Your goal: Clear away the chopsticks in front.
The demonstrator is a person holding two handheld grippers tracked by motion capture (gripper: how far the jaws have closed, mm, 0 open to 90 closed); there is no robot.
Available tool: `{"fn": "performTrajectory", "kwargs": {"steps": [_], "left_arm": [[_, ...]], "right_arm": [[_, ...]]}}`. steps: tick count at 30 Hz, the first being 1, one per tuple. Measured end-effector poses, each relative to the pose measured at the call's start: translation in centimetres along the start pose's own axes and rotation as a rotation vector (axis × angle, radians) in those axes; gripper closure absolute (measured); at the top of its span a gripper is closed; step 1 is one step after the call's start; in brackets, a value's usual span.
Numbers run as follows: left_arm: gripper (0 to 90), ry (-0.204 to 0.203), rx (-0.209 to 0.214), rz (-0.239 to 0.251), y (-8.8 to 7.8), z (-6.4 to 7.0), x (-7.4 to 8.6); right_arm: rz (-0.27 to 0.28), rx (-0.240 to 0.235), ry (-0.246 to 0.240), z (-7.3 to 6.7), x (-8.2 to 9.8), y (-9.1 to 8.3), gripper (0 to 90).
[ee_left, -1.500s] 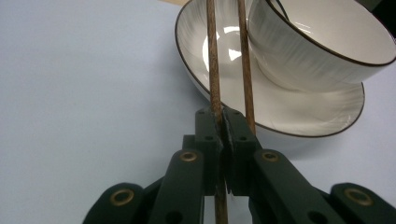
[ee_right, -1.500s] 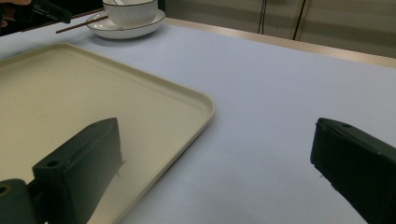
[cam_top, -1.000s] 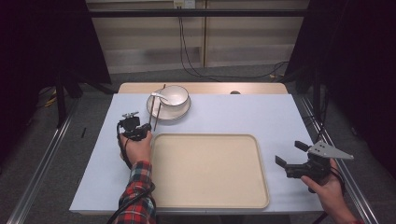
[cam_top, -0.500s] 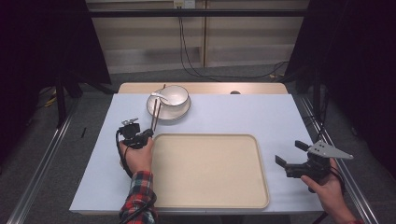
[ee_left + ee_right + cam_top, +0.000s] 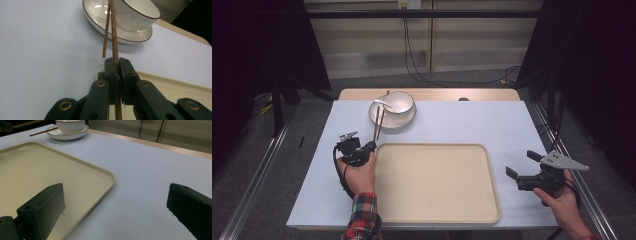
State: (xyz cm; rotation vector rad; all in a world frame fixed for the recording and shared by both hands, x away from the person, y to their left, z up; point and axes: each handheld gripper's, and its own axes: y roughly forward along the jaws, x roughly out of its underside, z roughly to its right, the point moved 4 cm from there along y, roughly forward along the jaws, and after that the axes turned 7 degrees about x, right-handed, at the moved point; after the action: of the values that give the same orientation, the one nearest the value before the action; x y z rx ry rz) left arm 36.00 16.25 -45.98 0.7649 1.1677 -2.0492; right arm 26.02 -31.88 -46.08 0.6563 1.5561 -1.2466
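**Wooden chopsticks: carrying the pinched one to the tray**

Wooden and thin, 1 chopstick [image 5: 114,37] is clamped between the closed jaws of the left gripper [image 5: 117,65], near its lower end, with its far tip reaching toward the bowl [image 5: 136,13]. A 2nd chopstick [image 5: 107,32] hangs free just beside it; its upper part lies over the rim of the plate [image 5: 100,18] and its lower end stops short of the jaws, so it looks ungripped. From the high view, the left gripper [image 5: 362,148] sits at the tray's [image 5: 437,150] near-left corner, with the bowl and plate farther back on the counter [image 5: 492,122].

The step in hand appears to be drawing the chopstick off the plate and over to the tray. To do it well:

1. Keep the pinch firm; a round stick can roll or pivot in flat pads.
2. Lift the far tip clear of the plate rim before swinging sideways, or it may drag the loose stick along.
3. Lower it flat inside the tray rim before releasing.

The right gripper [image 5: 523,170] rests by the tray's right edge, jaws wide apart and empty, ready for the 2nd stick.
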Motion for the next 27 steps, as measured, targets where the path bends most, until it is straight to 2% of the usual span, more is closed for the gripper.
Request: {"fn": "performTrajectory", "kwargs": {"steps": [8, 9, 12, 23, 27], "left_arm": [[85.8, -0.005, 0.001, 0.013, -1.1, 0.2, 0.8], [85.8, 0.000, 0.012, 0.017, -1.4, 0.4, 1.0], [85.8, 0.012, 0.008, 0.012, -1.7, 0.7, 1.1], [85.8, -0.001, 0.018, 0.014, -3.1, 1.7, 2.7], [85.8, -0.003, 0.035, 0.027, -3.7, 2.1, 3.2]], "right_arm": [[0.000, -0.011, -0.012, -0.1, 0.0, -0.1, 1.0], [0.000, -0.013, -0.012, -0.1, 0.0, -0.1, 1.0], [0.000, -0.010, -0.014, -0.1, 0.0, -0.1, 1.0], [-0.001, -0.012, -0.023, -0.3, 0.0, -0.1, 1.0], [-0.001, -0.016, -0.025, -0.3, 0.0, -0.1, 1.0]]}}
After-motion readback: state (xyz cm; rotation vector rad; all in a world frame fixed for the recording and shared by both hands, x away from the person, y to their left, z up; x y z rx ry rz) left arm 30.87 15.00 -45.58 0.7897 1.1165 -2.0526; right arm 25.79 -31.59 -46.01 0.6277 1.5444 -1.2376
